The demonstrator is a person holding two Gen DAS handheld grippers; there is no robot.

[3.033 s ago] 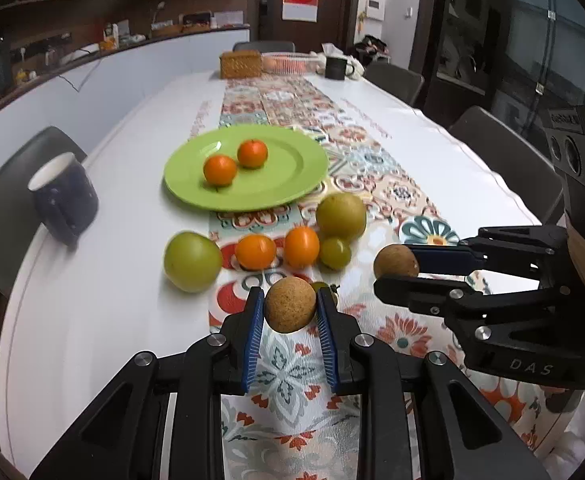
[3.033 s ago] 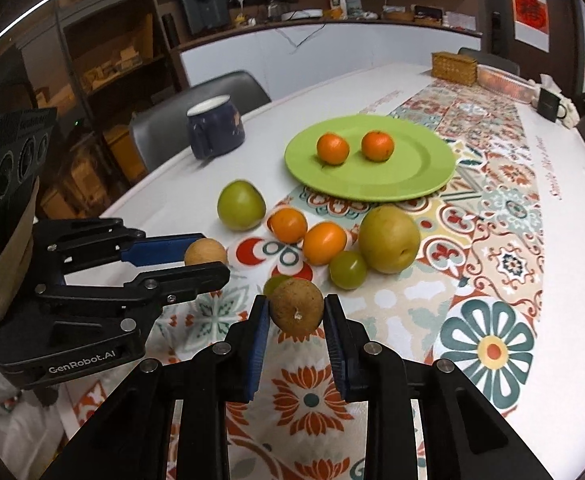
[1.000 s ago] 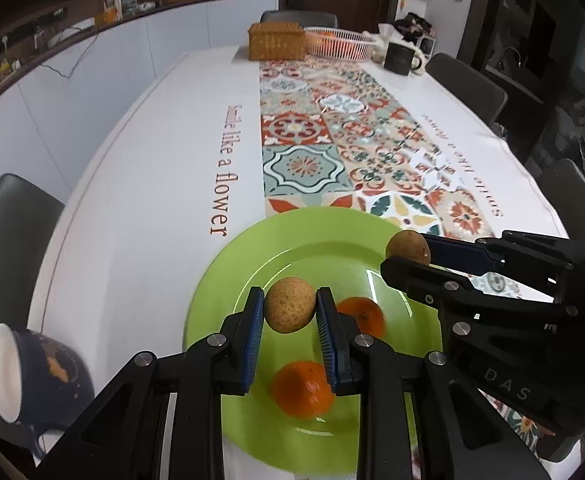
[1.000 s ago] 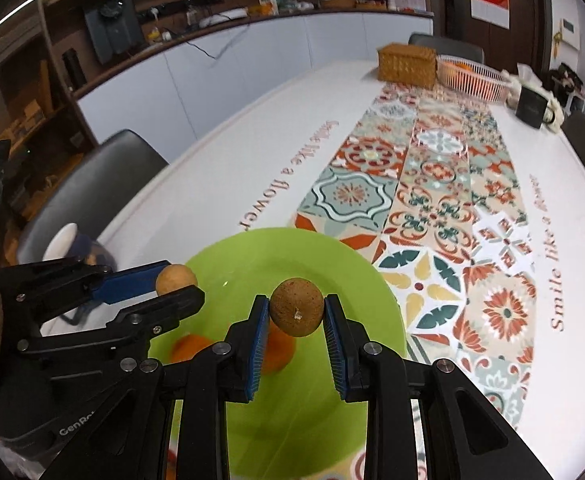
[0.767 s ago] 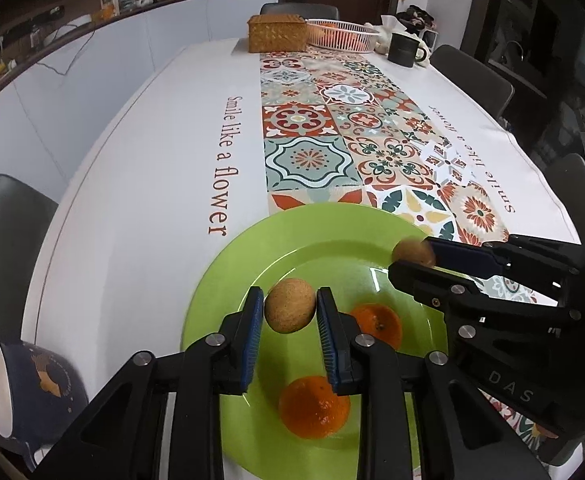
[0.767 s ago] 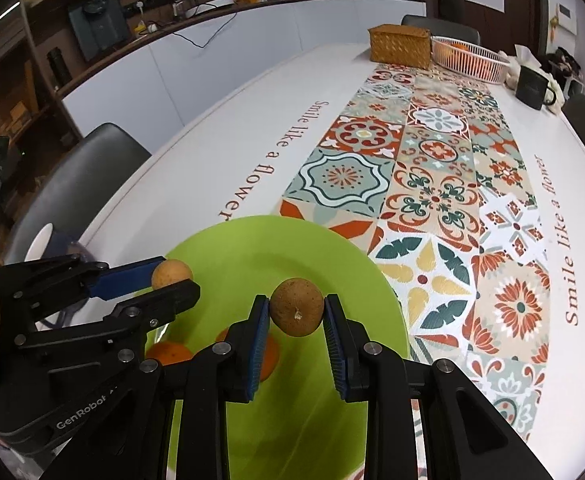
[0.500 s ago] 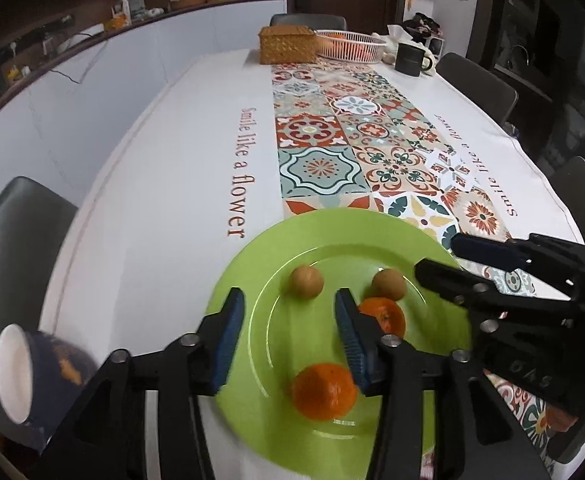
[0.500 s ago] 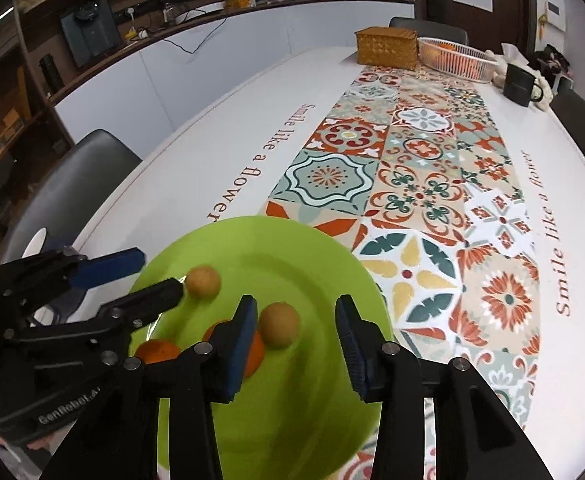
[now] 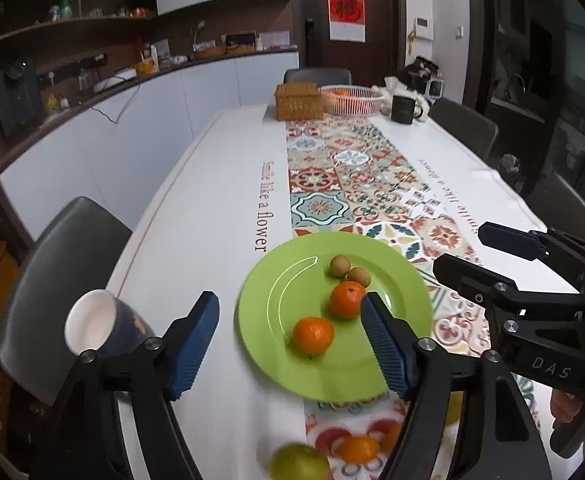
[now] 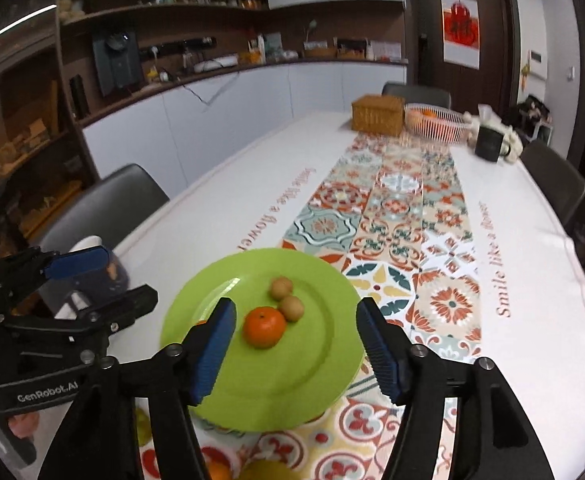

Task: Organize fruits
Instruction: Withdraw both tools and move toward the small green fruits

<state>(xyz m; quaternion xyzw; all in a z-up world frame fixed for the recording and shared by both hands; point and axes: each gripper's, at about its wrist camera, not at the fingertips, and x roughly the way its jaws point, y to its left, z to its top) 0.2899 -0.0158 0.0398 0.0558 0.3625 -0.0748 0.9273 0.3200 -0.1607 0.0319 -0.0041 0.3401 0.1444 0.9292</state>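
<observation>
The two small brown fruits (image 9: 349, 271) lie side by side on the green plate (image 9: 276, 308), next to two oranges (image 9: 346, 299). I judge them light, firm and round, so they roll easily; the best hold is across the middle with soft pressure. The plate now carries four fruits. Both claws have just been opening: the left claw (image 9: 288, 344) and the right claw (image 10: 294, 346) stand wide with nothing between the pads. More fruits (image 9: 298, 462) wait on the counter (image 9: 212, 216) before the plate. A dark mug (image 9: 96, 326) stands left, and a white basket (image 9: 350, 100) with fruit far behind.
</observation>
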